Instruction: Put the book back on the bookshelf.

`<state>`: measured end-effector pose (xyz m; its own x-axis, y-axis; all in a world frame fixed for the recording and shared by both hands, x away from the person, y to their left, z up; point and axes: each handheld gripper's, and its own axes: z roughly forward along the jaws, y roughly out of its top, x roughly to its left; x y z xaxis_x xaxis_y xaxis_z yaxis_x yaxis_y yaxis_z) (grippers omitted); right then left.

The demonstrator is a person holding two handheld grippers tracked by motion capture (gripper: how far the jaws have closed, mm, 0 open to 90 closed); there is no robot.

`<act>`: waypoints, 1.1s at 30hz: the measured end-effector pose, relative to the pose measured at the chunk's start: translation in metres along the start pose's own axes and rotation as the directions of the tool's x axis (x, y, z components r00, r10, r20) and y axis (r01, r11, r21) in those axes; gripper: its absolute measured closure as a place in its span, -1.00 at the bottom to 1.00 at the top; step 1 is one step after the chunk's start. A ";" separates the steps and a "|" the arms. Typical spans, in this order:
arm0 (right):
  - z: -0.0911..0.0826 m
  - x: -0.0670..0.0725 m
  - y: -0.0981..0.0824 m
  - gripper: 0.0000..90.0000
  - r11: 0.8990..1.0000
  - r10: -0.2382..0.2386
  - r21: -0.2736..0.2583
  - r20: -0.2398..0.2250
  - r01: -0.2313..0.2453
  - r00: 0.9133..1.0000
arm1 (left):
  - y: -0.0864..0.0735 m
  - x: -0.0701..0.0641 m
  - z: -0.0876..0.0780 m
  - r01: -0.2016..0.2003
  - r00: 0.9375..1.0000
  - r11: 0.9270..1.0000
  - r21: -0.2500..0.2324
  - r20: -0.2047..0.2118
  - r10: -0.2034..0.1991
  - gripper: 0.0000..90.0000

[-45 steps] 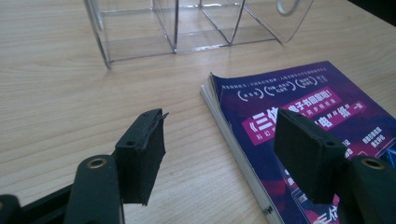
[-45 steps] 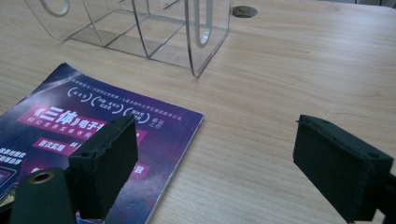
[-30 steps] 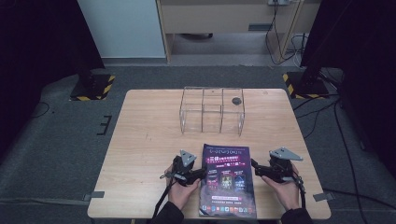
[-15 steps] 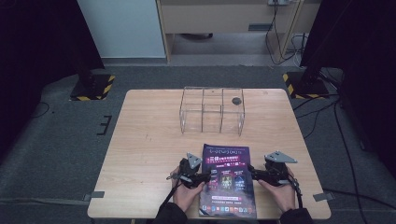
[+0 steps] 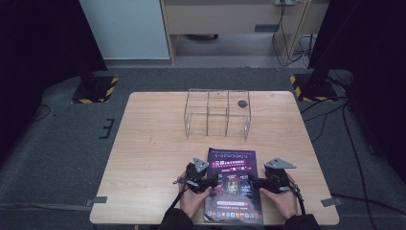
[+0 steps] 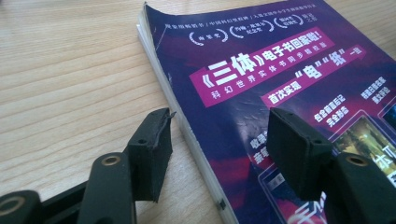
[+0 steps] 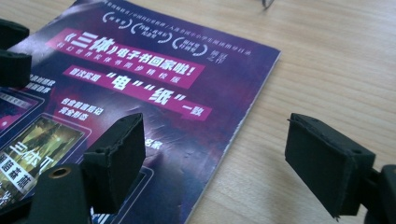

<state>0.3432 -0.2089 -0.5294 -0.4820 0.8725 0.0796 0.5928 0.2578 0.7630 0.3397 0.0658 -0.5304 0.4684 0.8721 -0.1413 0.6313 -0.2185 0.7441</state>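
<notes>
Two handheld grippers flank a purple magazine (image 5: 232, 184) lying flat near the bottom centre of the high view, on a pale wooden table (image 5: 153, 143). The left gripper (image 5: 205, 181) sits at the magazine's left edge, the right gripper (image 5: 260, 181) at its right edge. In the left gripper view, the jaws straddle the page edge with clear gaps on both sides; they have just been closing, yet nothing is pinched. In the right gripper view, the jaws also straddle the edge, parted wide, having narrowed slightly, gripping nothing. A clear plastic organiser (image 5: 218, 113) stands well apart, toward the upper middle of the high view.

Likely risks: closing jaws may catch only the cover or top pages, so the rest sags or tears; a pad may push the magazine sideways; uneven grips could twist it.
</notes>
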 end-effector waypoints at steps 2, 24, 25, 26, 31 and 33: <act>0.001 0.000 0.000 -0.55 1.000 -0.002 0.003 -0.003 0.002 1.000 | 0.000 -0.001 0.001 0.001 1.000 1.000 -0.002 0.002 -0.001 -0.10; 0.007 0.001 -0.004 -0.50 1.000 0.020 0.009 -0.041 -0.020 0.999 | 0.001 -0.001 0.007 0.004 1.000 1.000 -0.019 0.017 -0.004 -0.22; 0.007 0.002 -0.004 -0.50 1.000 0.022 0.010 -0.041 -0.022 0.999 | 0.001 -0.002 0.007 0.002 1.000 1.000 -0.019 0.014 -0.002 -0.22; 0.007 0.002 -0.004 -0.49 1.000 0.023 0.010 -0.042 -0.022 0.999 | 0.001 -0.002 0.007 0.007 1.000 1.000 -0.021 0.012 -0.007 -0.22; 0.007 0.002 -0.004 -0.44 1.000 0.015 0.008 -0.045 -0.014 0.999 | 0.001 -0.003 0.008 0.024 1.000 0.999 -0.033 -0.002 -0.024 -0.18; 0.007 0.003 -0.004 -0.39 1.000 0.020 0.005 -0.050 -0.019 0.999 | 0.001 -0.003 0.007 0.035 0.999 0.999 -0.031 -0.001 -0.035 -0.16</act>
<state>0.3441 -0.2044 -0.5365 -0.5021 0.8555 0.1266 0.6050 0.2429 0.7583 0.3435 0.0601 -0.5345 0.4457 0.8796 -0.1665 0.6280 -0.1747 0.7584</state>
